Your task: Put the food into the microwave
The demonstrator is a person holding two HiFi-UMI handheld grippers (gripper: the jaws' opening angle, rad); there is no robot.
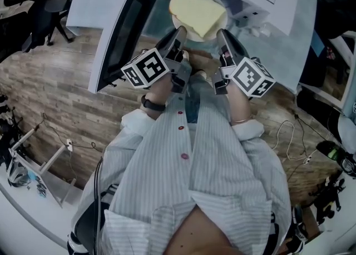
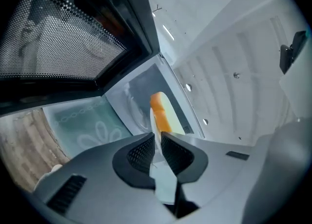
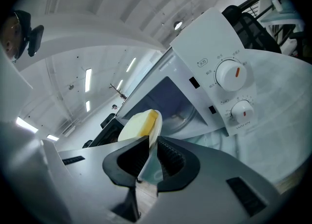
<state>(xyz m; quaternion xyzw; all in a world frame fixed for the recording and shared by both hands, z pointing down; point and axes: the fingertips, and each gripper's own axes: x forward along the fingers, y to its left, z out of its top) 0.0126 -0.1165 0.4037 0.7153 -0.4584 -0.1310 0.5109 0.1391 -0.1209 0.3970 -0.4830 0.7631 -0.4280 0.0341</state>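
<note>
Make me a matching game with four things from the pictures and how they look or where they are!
Things:
1. microwave door
2. plate
3. food
4. top knob

Clues:
A. white with an orange mark
B. pale yellow, lying on the plate
C. swung open
D. pinched at its rim by the left tool and the right tool

Pairs: 1-C, 2-D, 3-B, 4-A

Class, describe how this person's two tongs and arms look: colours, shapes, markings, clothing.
Both the left tongs and right tongs have grey bodies ending in black, ribbed pads. Each carries a cube of black-and-white square markers. The person wears a pale striped shirt with red buttons, sleeves rolled up, a dark band on the left wrist and a thin bracelet on the right.
</note>
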